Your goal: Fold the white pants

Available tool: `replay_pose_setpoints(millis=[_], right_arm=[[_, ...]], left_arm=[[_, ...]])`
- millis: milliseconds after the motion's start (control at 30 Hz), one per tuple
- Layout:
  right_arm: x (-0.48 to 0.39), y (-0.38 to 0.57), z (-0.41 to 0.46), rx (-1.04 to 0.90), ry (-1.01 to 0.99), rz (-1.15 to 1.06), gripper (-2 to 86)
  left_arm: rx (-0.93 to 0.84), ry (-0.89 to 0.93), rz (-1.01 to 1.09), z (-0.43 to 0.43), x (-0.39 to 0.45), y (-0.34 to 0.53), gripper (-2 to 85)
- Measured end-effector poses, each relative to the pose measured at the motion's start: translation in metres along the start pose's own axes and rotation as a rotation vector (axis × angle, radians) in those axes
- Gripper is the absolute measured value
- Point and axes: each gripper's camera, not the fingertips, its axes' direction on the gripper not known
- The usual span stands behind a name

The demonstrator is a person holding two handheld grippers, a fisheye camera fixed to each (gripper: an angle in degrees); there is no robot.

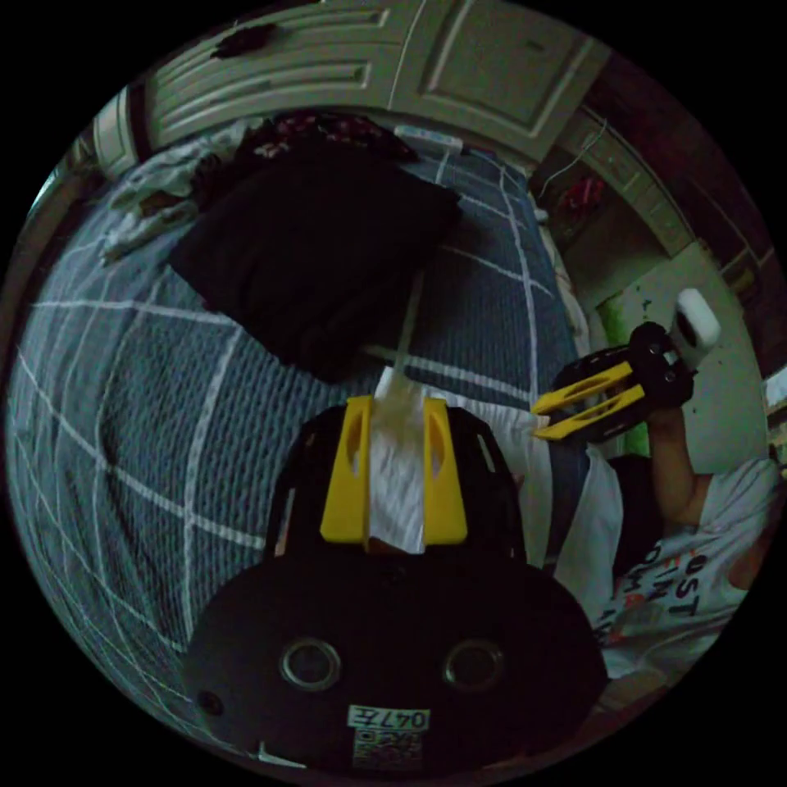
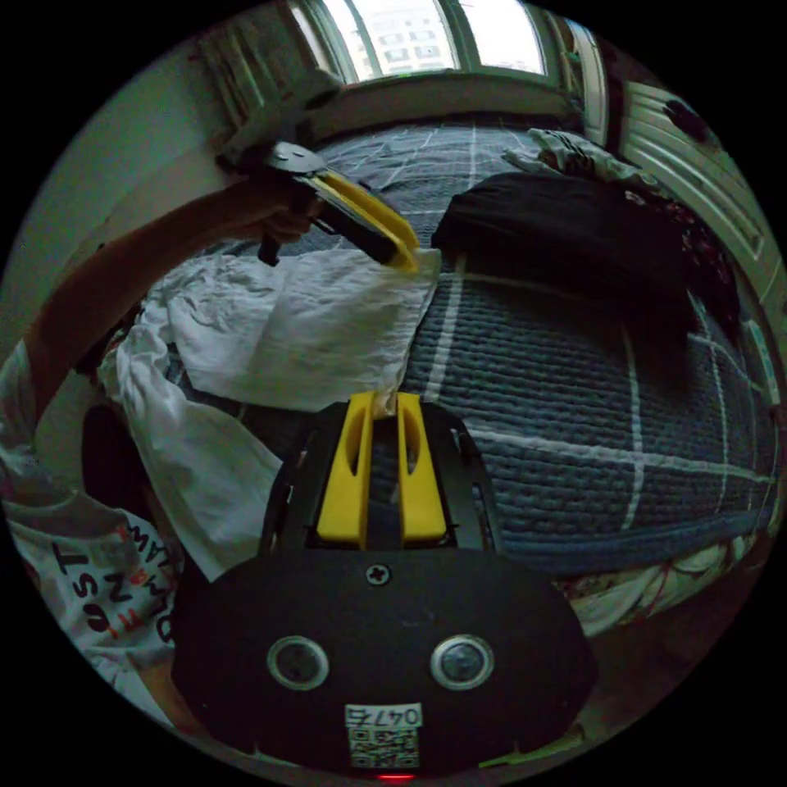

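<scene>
White pants (image 2: 287, 328) lifted over bed (image 2: 574, 393) edge, 1 corner per gripper: left gripper (image 1: 395, 410) fingers clamped on cloth, right gripper (image 2: 384, 402) likewise (thin edge). First fold looks underway; next needs both corners carried across, kept taut.

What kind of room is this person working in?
Most likely a bedroom: a bed with a blue checked quilt, a panelled wardrobe beside it, a window beyond, and clothes like the white pants spread out.
</scene>
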Motion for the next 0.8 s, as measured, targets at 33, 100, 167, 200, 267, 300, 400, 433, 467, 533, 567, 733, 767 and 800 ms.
replay_pose_setpoints(millis=[33,100,167,200,267,300,400,433,467,533,567,733,767,800], right_arm=[[-0.002,0.001,-0.003,-0.004,0.021,-0.032,1.0],[-0.003,0.003,-0.005,-0.008,0.029,-0.061,0.9],[-0.002,0.004,-0.006,-0.019,0.034,-0.077,0.5],[-0.002,0.006,-0.010,-0.009,0.030,-0.085,0.3],[0.000,0.011,-0.019,0.045,0.021,-0.082,0.1],[0.000,0.014,-0.027,0.120,0.047,-0.075,0.0],[0.000,0.021,-0.049,0.368,0.127,-0.037,0.0],[0.000,0.021,-0.055,0.441,0.156,-0.008,0.0],[0.001,0.021,-0.057,0.464,0.170,0.008,0.0],[0.002,0.017,-0.067,0.512,0.257,0.063,0.0],[0.002,0.016,-0.069,0.522,0.278,0.074,0.0],[0.006,0.008,-0.068,0.495,0.470,0.136,0.0],[0.007,0.006,-0.066,0.484,0.477,0.141,0.1],[0.010,0.003,-0.062,0.449,0.477,0.152,0.2]], left_arm=[[-0.035,0.018,-0.002,0.008,0.002,-0.006,3.6],[-0.079,-0.035,0.012,0.016,0.011,-0.011,0.6],[-0.049,-0.068,0.044,0.010,0.023,-0.016,-0.4],[-0.032,-0.079,0.041,0.007,0.026,-0.016,-0.5],[0.090,-0.146,0.038,-0.017,0.040,-0.017,-0.7],[0.120,-0.180,0.042,-0.024,0.044,-0.016,-0.8],[0.255,-0.412,0.137,-0.055,0.073,-0.018,-0.8],[0.279,-0.477,0.165,-0.063,0.080,-0.022,-0.8],[0.293,-0.500,0.181,-0.069,0.083,-0.027,-0.8],[0.304,-0.492,0.175,-0.073,0.082,-0.038,-0.8],[0.307,-0.485,0.165,-0.074,0.081,-0.045,-0.8],[0.236,-0.566,0.228,-0.046,0.089,-0.068,-0.5],[0.205,-0.591,0.224,-0.035,0.090,-0.070,-0.2],[0.192,-0.599,0.217,-0.029,0.090,-0.071,-0.1]])
